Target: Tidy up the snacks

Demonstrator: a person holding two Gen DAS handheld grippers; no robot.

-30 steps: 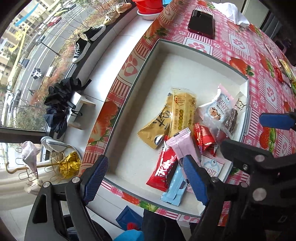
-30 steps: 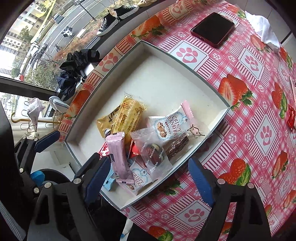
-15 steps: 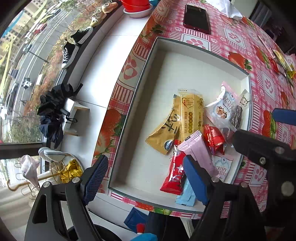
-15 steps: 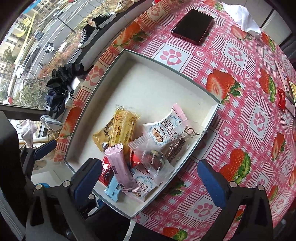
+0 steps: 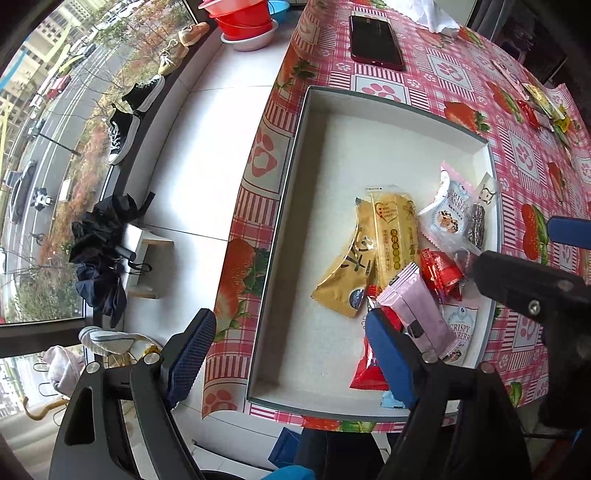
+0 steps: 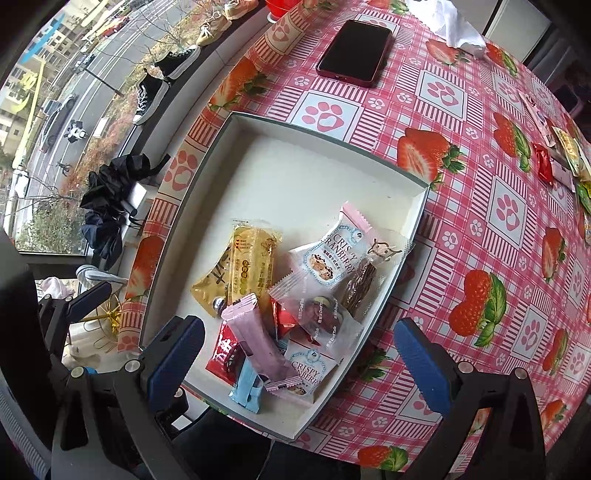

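both grippers, left gripper [image 5: 291,356] and right gripper [image 6: 301,363], hang spread wide with nothing held above the near end of the white tray [image 6: 314,173]. snack packets [image 6: 295,295] crowd that near corner (pink bar [image 6: 256,341] on top); further off, a phone [image 6: 354,51] lies on the strawberry tablecloth [image 6: 480,229].

Quick count: one white tray [image 6: 416,221] on the table. Inside it, two yellow snack packs [image 6: 253,266] overlapping around 9 o'clock of the pile, two Crispy Cranberry packets [image 6: 327,260] (one toward 12, one down at 6), one pink bar [image 6: 258,341], one light blue packet [image 6: 247,387] at 7 o'clock, two red wrappers [image 6: 225,356] I can make out, and two clear packs [image 6: 364,278] at 3 o'clock. Outside the tray: one phone [image 6: 354,51] at 12 o'clock, one white tissue [image 6: 458,29], plus a few loose snacks [image 6: 545,166] at 2 o'clock, too small to count
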